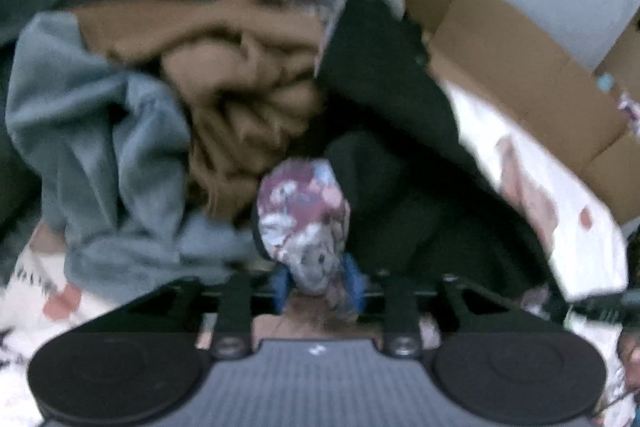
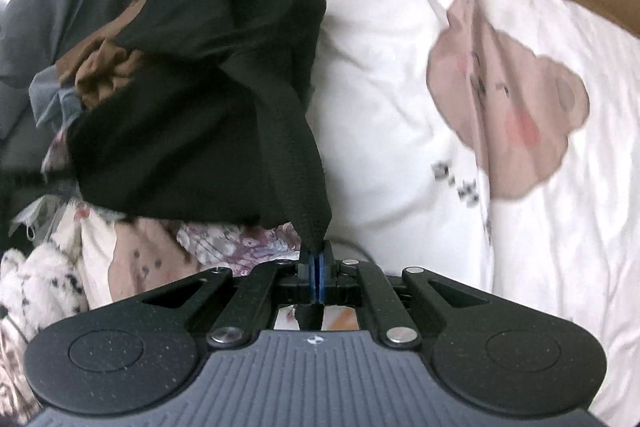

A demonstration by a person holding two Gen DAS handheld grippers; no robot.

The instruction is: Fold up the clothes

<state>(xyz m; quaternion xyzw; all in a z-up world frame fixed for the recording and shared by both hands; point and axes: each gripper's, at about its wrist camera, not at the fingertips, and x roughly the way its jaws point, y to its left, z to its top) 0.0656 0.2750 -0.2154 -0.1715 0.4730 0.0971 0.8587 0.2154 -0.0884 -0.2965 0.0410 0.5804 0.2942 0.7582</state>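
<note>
Left gripper [image 1: 318,283] clamped on a bunched floral cloth [image 1: 302,211], jaws closed around it at 6 o'clock of the left view. Right gripper [image 2: 317,263] pinching a corner of a black garment [image 2: 192,131], jaws shut tight on it. Clothes pile [image 1: 240,99] heaped toward 11 o'clock on a white bear-print bedsheet [image 2: 420,99]; cardboard box [image 1: 520,67] at 2 o'clock.

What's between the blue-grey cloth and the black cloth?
In the left wrist view, a crumpled brown garment lies between the blue-grey cloth and the black cloth.
</note>
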